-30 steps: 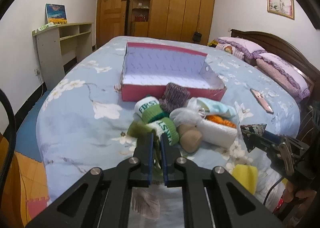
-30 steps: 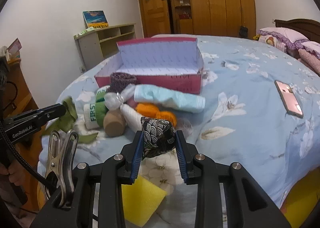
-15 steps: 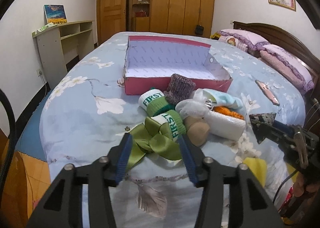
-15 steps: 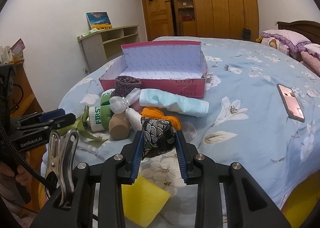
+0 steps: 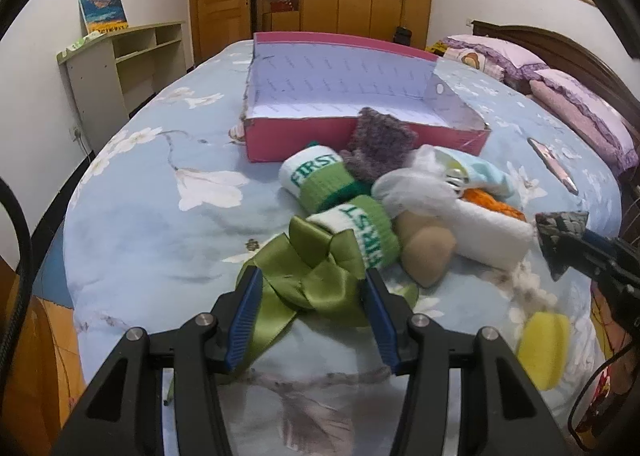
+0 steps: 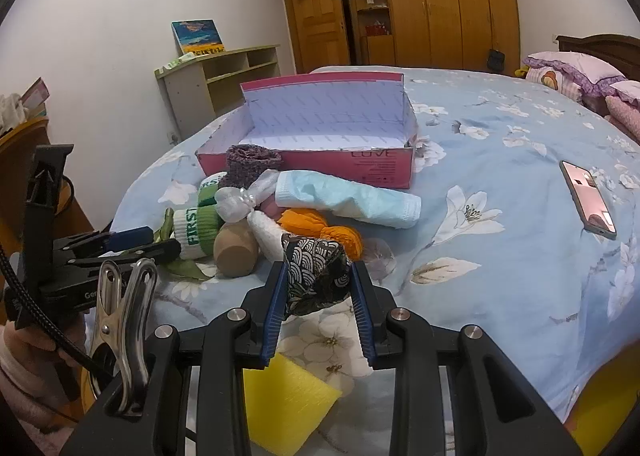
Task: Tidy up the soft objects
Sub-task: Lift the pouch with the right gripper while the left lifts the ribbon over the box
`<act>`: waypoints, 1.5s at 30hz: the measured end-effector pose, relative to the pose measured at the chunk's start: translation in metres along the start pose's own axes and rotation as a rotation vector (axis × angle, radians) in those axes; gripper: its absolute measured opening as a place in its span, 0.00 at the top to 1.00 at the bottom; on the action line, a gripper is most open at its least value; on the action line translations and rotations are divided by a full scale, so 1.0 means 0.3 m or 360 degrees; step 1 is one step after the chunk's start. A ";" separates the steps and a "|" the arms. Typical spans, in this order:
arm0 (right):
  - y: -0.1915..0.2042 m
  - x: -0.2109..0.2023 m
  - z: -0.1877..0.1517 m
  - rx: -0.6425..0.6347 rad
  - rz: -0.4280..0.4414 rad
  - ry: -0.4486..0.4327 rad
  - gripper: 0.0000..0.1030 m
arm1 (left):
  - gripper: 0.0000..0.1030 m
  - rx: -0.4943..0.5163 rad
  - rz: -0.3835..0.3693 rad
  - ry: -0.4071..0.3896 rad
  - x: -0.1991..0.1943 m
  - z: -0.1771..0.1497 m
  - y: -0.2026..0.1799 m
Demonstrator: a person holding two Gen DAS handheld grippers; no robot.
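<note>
A green satin ribbon bow lies on the bed's near edge. My left gripper stands open, its blue pads flanking the bow without squeezing it. Behind the bow lies a heap: two green-and-white "FIRST" socks, a purple knit piece, a beige roll, a white roll, an orange knit and a light-blue cloth. An open pink box sits behind the heap. My right gripper is shut on a dark wave-patterned pouch, held above the bed.
A yellow sponge lies on the bed under the right gripper. A pink phone rests on the floral bedspread to the right. Pillows are at the headboard; a shelf unit stands by the left wall. A sleeved hand holds the left gripper.
My left gripper went from shut to open and came down and forward, so its fingers now sit on either side of the green bow. The right gripper kept still with the pouch.
</note>
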State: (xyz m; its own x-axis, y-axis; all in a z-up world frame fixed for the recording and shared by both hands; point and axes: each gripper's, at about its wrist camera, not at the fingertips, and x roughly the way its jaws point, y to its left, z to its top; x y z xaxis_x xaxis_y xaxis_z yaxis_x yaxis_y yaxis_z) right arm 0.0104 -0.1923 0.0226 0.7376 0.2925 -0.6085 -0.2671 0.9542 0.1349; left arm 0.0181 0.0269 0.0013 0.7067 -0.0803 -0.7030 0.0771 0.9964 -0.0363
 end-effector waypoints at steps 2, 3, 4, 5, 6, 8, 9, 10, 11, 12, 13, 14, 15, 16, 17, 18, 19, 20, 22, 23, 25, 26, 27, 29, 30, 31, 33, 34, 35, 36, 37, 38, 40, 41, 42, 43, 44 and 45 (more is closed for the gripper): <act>-0.003 0.005 0.000 0.0003 -0.0001 0.0005 0.68 | 0.58 -0.0004 -0.0024 0.0002 0.007 -0.004 0.015; -0.003 0.007 0.000 0.0003 -0.0002 0.0008 0.68 | 0.71 -0.0002 -0.0040 0.0012 0.013 -0.005 0.019; -0.004 0.009 0.000 0.0002 -0.0005 0.0010 0.68 | 0.76 -0.0002 -0.0054 0.0029 0.021 -0.008 0.023; -0.004 0.010 0.000 0.0004 -0.0006 0.0009 0.68 | 0.80 -0.0003 -0.0055 0.0037 0.026 -0.010 0.025; -0.005 0.009 0.001 0.0006 -0.0005 0.0008 0.68 | 0.83 -0.0006 -0.0056 0.0038 0.028 -0.012 0.028; -0.003 0.008 0.001 0.0005 -0.0004 0.0007 0.68 | 0.86 -0.0012 -0.0071 0.0031 0.019 -0.012 0.028; -0.003 0.008 0.001 0.0003 -0.0004 0.0007 0.68 | 0.88 -0.0015 -0.0079 0.0020 0.009 -0.011 0.030; -0.002 0.007 0.001 -0.0002 -0.0006 0.0005 0.68 | 0.89 -0.0015 -0.0085 0.0009 0.001 -0.011 0.032; -0.001 0.005 0.001 -0.0004 -0.0007 0.0001 0.68 | 0.90 -0.0016 -0.0088 -0.0002 -0.010 -0.010 0.032; -0.001 0.003 0.001 -0.0003 -0.0005 -0.0001 0.68 | 0.90 -0.0018 -0.0096 -0.0015 -0.025 -0.008 0.034; -0.001 0.002 0.000 -0.0004 -0.0003 -0.0002 0.68 | 0.90 -0.0024 -0.0106 -0.0021 -0.036 -0.007 0.035; 0.002 0.002 0.000 -0.0006 -0.0003 -0.0001 0.68 | 0.90 -0.0035 -0.0123 -0.0028 -0.050 -0.004 0.037; 0.002 0.002 0.001 -0.0007 0.0000 0.0000 0.68 | 0.91 -0.0045 -0.0139 -0.0040 -0.064 0.002 0.037; 0.003 0.002 0.002 -0.0007 0.0004 0.0001 0.68 | 0.91 -0.0051 -0.0147 -0.0053 -0.076 0.007 0.037; 0.004 0.002 0.004 -0.0007 0.0010 0.0002 0.68 | 0.91 -0.0054 -0.0152 -0.0072 -0.091 0.015 0.034; 0.005 0.001 0.007 -0.0011 0.0013 0.0001 0.68 | 0.91 -0.0047 -0.0153 -0.0101 -0.108 0.025 0.028; 0.008 -0.001 0.011 -0.0017 0.0015 -0.0002 0.68 | 0.91 -0.0037 -0.0155 -0.0120 -0.120 0.035 0.023; 0.010 -0.003 0.015 -0.0024 0.0016 -0.0005 0.68 | 0.91 -0.0024 -0.0157 -0.0139 -0.132 0.046 0.017; 0.014 -0.008 0.030 -0.0043 0.0016 -0.0019 0.68 | 0.91 -0.0010 -0.0165 -0.0165 -0.147 0.071 0.008; 0.016 -0.010 0.036 -0.0049 0.0016 -0.0025 0.68 | 0.91 -0.0007 -0.0174 -0.0174 -0.153 0.085 0.005; 0.017 -0.013 0.055 -0.0058 0.0023 -0.0037 0.68 | 0.91 -0.0005 -0.0180 -0.0191 -0.158 0.112 0.001; 0.018 -0.014 0.064 -0.0061 0.0029 -0.0042 0.68 | 0.91 -0.0007 -0.0183 -0.0196 -0.160 0.125 0.000; 0.018 -0.015 0.073 -0.0066 0.0031 -0.0047 0.68 | 0.91 -0.0011 -0.0188 -0.0199 -0.160 0.141 -0.001; 0.020 -0.015 0.094 -0.0082 0.0026 -0.0060 0.68 | 0.91 -0.0023 -0.0204 -0.0210 -0.160 0.172 0.000; 0.021 -0.014 0.107 -0.0092 0.0023 -0.0068 0.68 | 0.91 -0.0029 -0.0207 -0.0218 -0.160 0.187 0.000; 0.021 -0.013 0.119 -0.0098 0.0021 -0.0074 0.68 | 0.91 -0.0032 -0.0204 -0.0228 -0.158 0.204 0.000; 0.022 -0.012 0.143 -0.0108 0.0021 -0.0084 0.68 | 0.91 -0.0031 -0.0196 -0.0246 -0.155 0.235 0.001; 0.022 -0.010 0.155 -0.0114 0.0022 -0.0088 0.68 | 0.91 -0.0033 -0.0194 -0.0258 -0.153 0.253 0.001; 0.023 -0.008 0.169 -0.0120 0.0020 -0.0094 0.68 | 0.91 -0.0035 -0.0195 -0.0268 -0.152 0.271 0.001; 0.022 -0.006 0.183 -0.0127 0.0015 -0.0102 0.68 | 0.91 -0.0037 -0.0199 -0.0275 -0.150 0.284 0.001; 0.021 -0.003 0.200 -0.0138 0.0010 -0.0113 0.68 | 0.90 -0.0038 -0.0202 -0.0283 -0.147 0.302 0.000; 0.022 0.001 0.212 -0.0146 0.0006 -0.0123 0.68 | 0.91 -0.0037 -0.0203 -0.0293 -0.145 0.319 0.001; 0.019 0.013 0.245 -0.0162 -0.0005 -0.0142 0.68 | 0.91 -0.0030 -0.0198 -0.0307 -0.135 0.351 0.000; 0.016 0.021 0.262 -0.0167 -0.0009 -0.0148 0.68 | 0.91 -0.0029 -0.0194 -0.0316 -0.130 0.367 -0.001; 0.013 0.030 0.278 -0.0172 -0.0012 -0.0152 0.68 | 0.90 -0.0030 -0.0194 -0.0326 -0.124 0.386 -0.001; 0.009 0.039 0.289 -0.0175 -0.0016 -0.0154 0.68 | 0.90 -0.0031 -0.0195 -0.0331 -0.115 0.402 -0.001; 0.005 0.051 0.305 -0.0179 -0.0022 -0.0155 0.68 | 0.90 -0.0033 -0.0196 -0.0335 -0.107 0.417 0.000; 0.002 0.061 0.318 -0.0182 -0.0024 -0.0155 0.68 | 0.90 -0.0035 -0.0197 -0.0339 -0.097 0.432 -0.001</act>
State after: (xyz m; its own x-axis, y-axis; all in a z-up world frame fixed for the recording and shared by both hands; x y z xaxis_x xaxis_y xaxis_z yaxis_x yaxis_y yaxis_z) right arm 0.0828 -0.1803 0.0864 0.7975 0.2880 -0.5302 -0.3200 0.9468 0.0329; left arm 0.0886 0.0253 0.1139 0.8253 -0.2035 -0.5268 0.1584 0.9788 -0.1300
